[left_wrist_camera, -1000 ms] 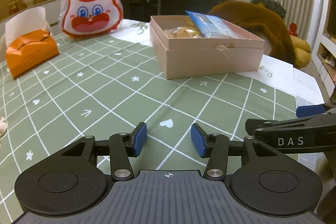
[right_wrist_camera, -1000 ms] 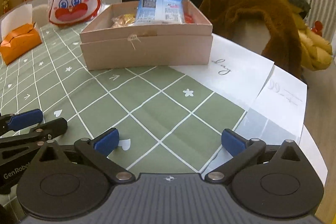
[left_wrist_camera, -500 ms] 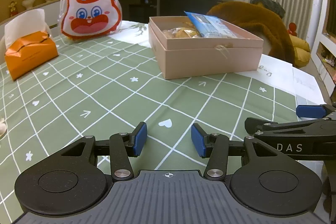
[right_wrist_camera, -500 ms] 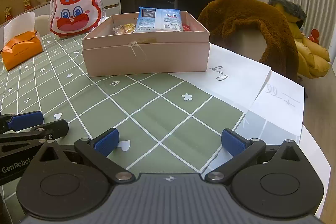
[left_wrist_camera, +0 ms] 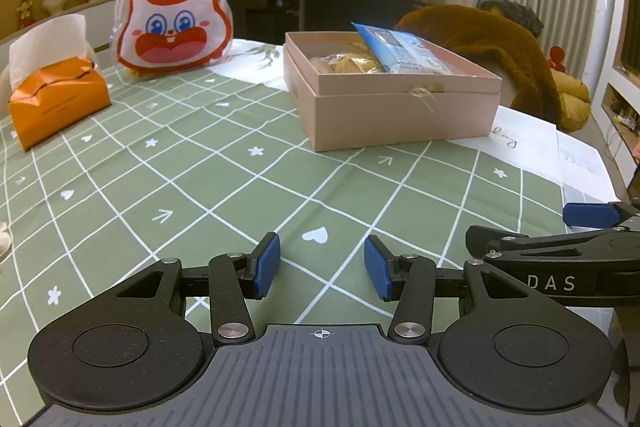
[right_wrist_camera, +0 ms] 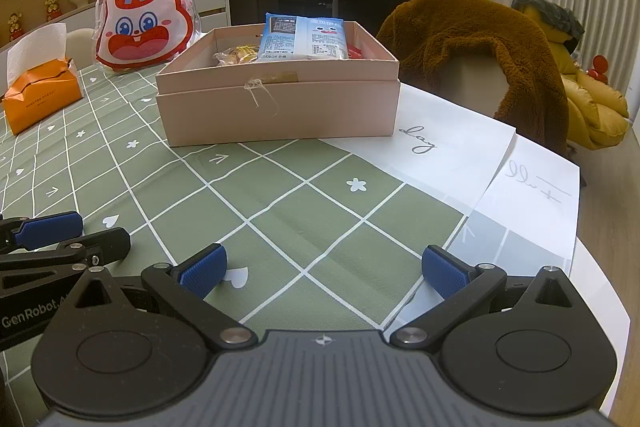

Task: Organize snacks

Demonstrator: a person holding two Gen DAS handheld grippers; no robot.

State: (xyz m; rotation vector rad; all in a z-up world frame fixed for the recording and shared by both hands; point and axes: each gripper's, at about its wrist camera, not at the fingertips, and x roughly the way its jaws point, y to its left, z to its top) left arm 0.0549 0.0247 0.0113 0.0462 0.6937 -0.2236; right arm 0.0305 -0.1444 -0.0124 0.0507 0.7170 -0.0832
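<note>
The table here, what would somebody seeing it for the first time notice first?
Probably the pink box, open at the middle of the green checked tablecloth, with a blue snack packet leaning up out of it. Next the red and white rabbit-face bag standing behind it to the left, beside an orange tissue box. Up close, the left gripper and right gripper are both open and empty.

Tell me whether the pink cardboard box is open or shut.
Open: the pink cardboard box has no lid on, and snack packets show inside.
</note>
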